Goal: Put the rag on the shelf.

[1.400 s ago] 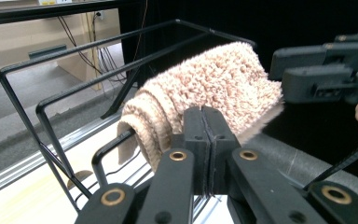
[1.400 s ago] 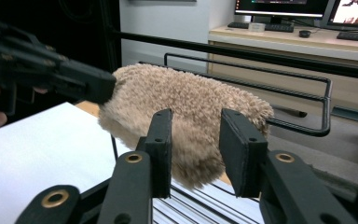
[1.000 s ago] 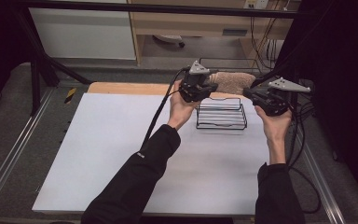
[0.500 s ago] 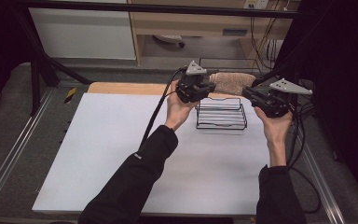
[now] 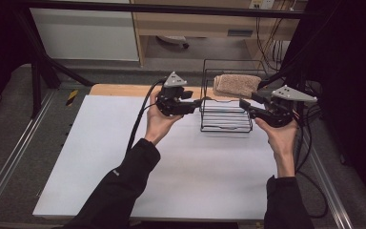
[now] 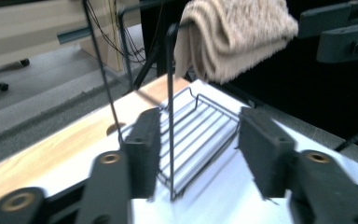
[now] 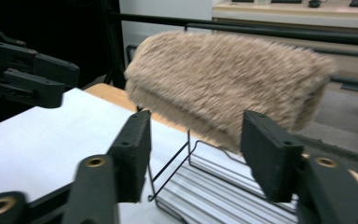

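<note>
On the rack (image 5: 225, 119), towel (image 5: 236, 84) crosswise.

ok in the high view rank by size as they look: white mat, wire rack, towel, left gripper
1. white mat
2. wire rack
3. towel and left gripper: look alike, left unranked.

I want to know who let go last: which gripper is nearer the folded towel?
Right. The right gripper sits open just below the folded towel, at the wire rack's right side; the left gripper is open farther off, left of the rack.
</note>
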A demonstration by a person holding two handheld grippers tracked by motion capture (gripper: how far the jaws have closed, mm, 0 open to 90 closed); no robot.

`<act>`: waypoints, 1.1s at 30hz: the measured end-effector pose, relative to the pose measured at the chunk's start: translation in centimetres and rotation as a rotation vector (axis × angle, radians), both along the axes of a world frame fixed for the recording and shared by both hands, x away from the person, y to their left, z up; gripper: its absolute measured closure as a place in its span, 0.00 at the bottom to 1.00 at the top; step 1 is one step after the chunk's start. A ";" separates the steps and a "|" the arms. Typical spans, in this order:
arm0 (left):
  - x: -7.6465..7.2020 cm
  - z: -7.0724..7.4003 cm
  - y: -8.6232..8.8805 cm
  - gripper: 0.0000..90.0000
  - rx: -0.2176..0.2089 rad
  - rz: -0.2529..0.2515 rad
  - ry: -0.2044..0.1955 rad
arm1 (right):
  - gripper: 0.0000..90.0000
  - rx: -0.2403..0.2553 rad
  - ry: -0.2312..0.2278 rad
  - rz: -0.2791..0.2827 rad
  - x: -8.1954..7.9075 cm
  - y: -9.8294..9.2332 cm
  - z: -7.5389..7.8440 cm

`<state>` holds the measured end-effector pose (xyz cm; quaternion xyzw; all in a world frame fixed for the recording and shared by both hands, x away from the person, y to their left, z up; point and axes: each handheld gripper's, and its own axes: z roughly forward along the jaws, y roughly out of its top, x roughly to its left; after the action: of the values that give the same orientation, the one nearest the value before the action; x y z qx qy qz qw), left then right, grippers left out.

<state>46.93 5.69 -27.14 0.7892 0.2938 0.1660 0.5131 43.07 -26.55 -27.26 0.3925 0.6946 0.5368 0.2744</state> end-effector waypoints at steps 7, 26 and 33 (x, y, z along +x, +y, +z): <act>-2.0 -1.6 3.5 0.34 0.026 0.014 0.010 | 0.26 0.015 0.025 0.012 -0.9 1.1 -1.0; -6.4 -7.0 12.9 0.09 0.040 0.101 0.044 | 0.04 -0.027 0.128 0.078 -2.8 3.3 -4.9; -8.1 -9.7 15.7 0.09 0.052 0.116 0.069 | 0.02 -0.031 0.163 0.092 -3.7 3.4 -6.6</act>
<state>38.86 21.42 -36.81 0.7891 0.3521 0.1757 0.4717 39.32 -23.18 -33.87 0.3983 0.7402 0.5041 0.1982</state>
